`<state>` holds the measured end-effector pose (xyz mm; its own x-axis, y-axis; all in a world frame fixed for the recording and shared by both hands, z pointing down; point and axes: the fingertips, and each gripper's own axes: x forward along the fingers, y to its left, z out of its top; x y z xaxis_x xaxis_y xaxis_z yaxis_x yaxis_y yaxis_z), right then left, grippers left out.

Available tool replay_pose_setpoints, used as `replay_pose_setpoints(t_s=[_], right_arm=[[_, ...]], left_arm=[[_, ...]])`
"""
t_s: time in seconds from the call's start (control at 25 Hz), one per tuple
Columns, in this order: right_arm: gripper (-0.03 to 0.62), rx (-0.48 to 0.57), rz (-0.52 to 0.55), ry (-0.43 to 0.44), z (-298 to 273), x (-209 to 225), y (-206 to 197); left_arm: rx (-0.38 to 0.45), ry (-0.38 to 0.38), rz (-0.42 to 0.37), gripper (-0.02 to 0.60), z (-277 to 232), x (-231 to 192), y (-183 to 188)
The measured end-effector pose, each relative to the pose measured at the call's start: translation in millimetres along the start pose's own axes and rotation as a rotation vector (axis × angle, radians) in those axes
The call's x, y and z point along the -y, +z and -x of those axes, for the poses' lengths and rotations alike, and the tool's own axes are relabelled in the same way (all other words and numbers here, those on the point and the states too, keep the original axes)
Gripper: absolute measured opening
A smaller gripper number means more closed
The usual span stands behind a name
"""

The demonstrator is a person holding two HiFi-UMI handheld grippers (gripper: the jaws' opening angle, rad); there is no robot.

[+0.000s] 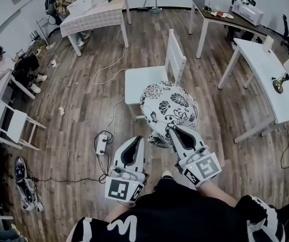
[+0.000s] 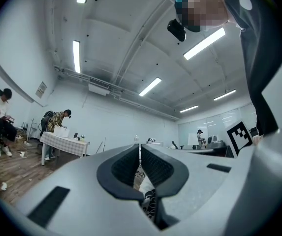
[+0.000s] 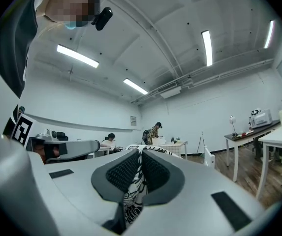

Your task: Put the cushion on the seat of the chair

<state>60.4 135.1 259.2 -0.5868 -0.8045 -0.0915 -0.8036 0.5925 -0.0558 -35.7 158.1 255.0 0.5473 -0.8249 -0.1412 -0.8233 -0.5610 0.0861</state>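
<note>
Here, the patterned cushion [image 1: 169,112] is being pinched at its near edge by both the left tool [image 1: 137,140] and the right tool [image 1: 173,131], and is being held aloft, seemingly just before the seat of the white chair [image 1: 145,81].

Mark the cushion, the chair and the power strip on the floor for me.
cushion [image 1: 170,107], head view, middle of its patterned top.
chair [image 1: 142,83], head view, bare middle of the white seat.
power strip [image 1: 102,144], head view, middle of its white body.
</note>
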Motion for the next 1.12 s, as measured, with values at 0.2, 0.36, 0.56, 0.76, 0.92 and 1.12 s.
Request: replay_pose_setpoints(t_s=[0.2, 0.36, 0.56, 0.76, 0.92, 1.12], right_arm=[[0.032, 0.004, 0.002, 0.029, -22, 29, 3], [0.032, -0.002, -0.009, 0.050, -33, 49, -3], [0.032, -0.011, -0.023, 0.078, -42, 65, -8], [0.032, -0.017, -0.047, 0.094, -51, 78, -12], [0.032, -0.032, -0.065, 0.108, -67, 81, -8], [0.032, -0.054, -0.066, 0.134, -89, 78, -13]], left_arm=[[0.011, 0.036, -0.002, 0.014, -33, -12, -1], [0.005, 0.054, -0.006, 0.014, -55, -17, -9], [-0.008, 0.080, -0.006, 0.014, -71, -18, -18], [-0.024, 0.105, -0.005, 0.014, -81, -19, -21], [-0.035, 0.130, 0.008, 0.014, -86, -32, -15], [-0.038, 0.139, 0.019, 0.014, -95, -51, -16]])
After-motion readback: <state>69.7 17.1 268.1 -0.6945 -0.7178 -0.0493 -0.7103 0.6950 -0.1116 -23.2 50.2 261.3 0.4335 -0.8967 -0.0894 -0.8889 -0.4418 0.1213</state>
